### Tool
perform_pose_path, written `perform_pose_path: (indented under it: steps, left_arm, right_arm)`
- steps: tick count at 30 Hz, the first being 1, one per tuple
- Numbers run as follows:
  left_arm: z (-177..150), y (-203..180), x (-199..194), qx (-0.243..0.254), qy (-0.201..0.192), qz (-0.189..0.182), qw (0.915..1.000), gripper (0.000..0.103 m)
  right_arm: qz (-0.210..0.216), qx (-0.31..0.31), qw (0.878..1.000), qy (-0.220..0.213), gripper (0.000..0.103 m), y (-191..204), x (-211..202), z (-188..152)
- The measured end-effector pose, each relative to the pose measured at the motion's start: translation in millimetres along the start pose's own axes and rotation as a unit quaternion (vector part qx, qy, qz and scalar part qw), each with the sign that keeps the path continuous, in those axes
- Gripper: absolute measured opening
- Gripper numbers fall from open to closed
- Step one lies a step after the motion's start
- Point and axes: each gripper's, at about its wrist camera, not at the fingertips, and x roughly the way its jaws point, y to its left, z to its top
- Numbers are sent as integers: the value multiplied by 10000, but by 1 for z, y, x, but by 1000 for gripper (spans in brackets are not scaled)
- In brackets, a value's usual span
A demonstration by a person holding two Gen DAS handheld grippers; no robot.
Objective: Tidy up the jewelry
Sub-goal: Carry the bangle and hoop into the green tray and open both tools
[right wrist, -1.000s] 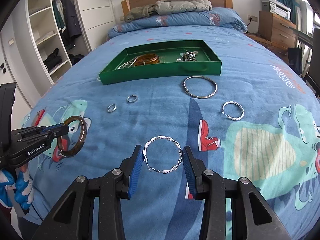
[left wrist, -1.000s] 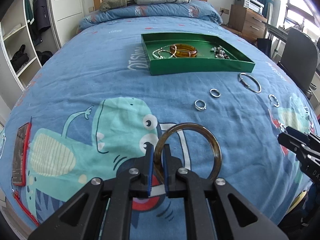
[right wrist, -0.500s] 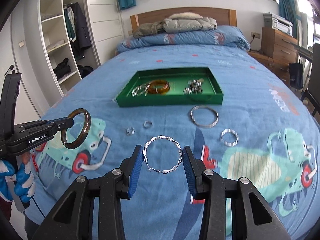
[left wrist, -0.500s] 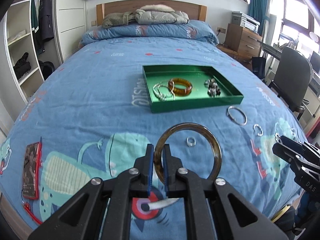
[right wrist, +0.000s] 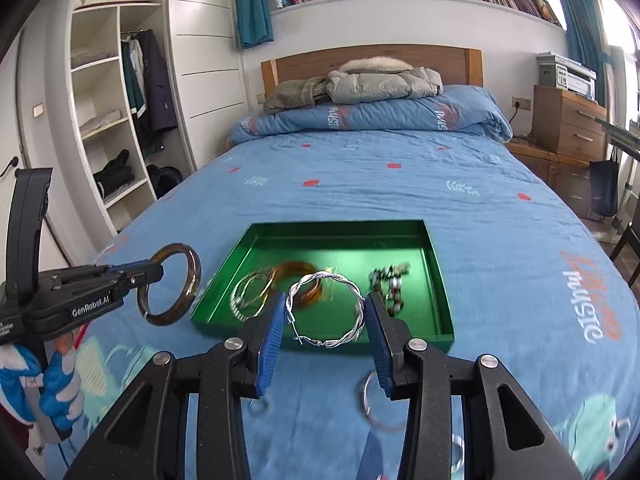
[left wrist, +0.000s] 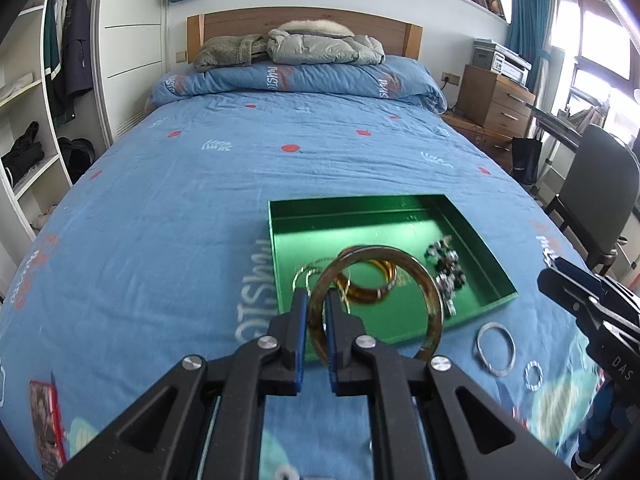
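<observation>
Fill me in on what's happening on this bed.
A person is tidying jewelry into a green tray on the blue bedspread, a handheld gripper in each hand. The left gripper pinches a brown bangle; the right gripper holds a twisted silver bangle between its pads. Both bangles are in the air near the tray, which already holds an amber bangle and other pieces. Silver rings lie on the bedspread.

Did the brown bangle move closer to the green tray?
Yes. In the right wrist view the brown bangle, clamped in the left hand-held gripper, now hangs right beside the green tray; earlier it was well short of it.
</observation>
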Motion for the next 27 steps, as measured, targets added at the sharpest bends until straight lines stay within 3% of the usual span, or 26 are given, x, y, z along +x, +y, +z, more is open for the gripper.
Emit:
perform_pose_path:
  steps: [6, 12, 20, 27]
  left_arm:
    - [36, -2, 58, -259, 217, -26, 9994, 8]
    - [58, -4, 118, -470, 543, 28, 9974, 8]
    - [56, -2, 170, -664, 975, 192, 9928, 8]
    - [49, 0, 187, -721, 1203, 298, 9897, 8]
  right_arm:
    - [-63, 188, 9997, 153, 40, -27, 65, 34]
    - [-160, 267, 9985, 459, 40, -46, 123, 47]
    - [-199, 550, 9938, 946, 40, -65, 175, 35]
    - [-566, 441, 9867, 1456, 40, -71, 202, 30]
